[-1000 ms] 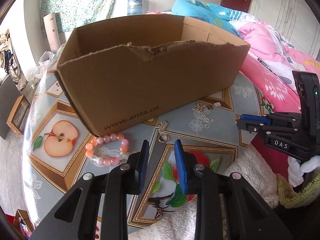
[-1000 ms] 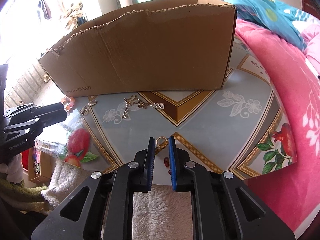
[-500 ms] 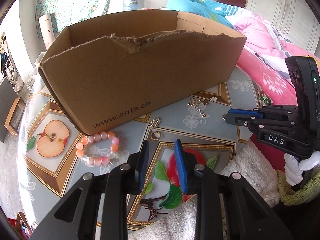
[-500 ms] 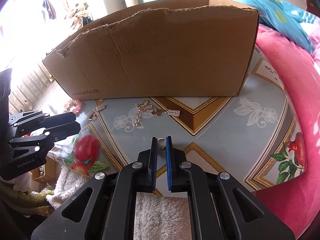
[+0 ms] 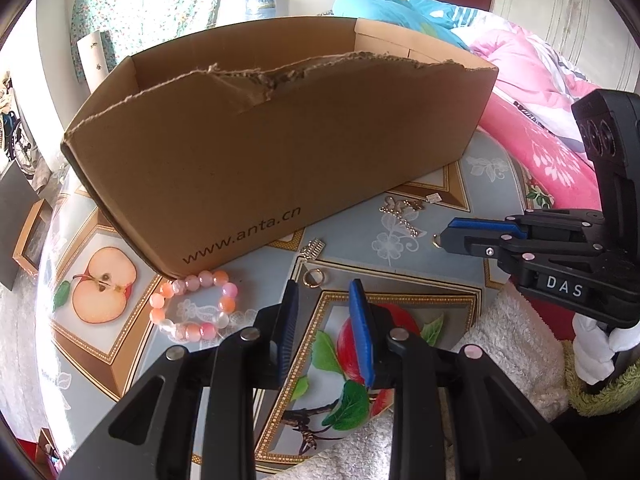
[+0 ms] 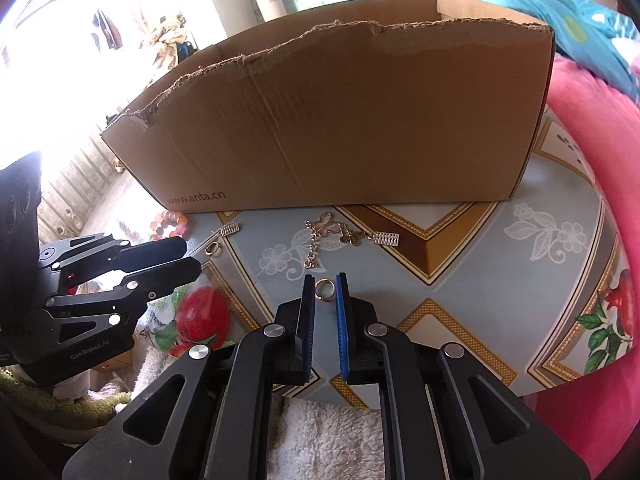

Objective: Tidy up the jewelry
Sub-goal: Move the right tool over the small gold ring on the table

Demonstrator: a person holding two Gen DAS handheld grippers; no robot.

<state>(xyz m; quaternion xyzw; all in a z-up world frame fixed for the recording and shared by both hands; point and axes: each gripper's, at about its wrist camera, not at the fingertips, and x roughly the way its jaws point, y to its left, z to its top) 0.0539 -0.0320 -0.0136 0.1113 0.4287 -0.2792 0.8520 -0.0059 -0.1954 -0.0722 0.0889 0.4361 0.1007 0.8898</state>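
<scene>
Seeing from the left wrist a string of round, glossy pink and orange beads (image 5: 206, 278) touching the near left corner of the torn cardboard box (image 5: 280, 152), mostly hiding in the other view; holding the left gripper (image 5: 322, 284) open and empty over the patterned table (image 5: 360, 248), just near a thin metal ring (image 5: 313, 279). Showing from the right wrist another gold ring (image 6: 325, 289) sitting between the blue ribbed pads of the right gripper (image 6: 324, 278), jaws having just been opening, barely apart, not visibly pinching; lying beyond, a butterfly chain (image 6: 332, 236)
</scene>
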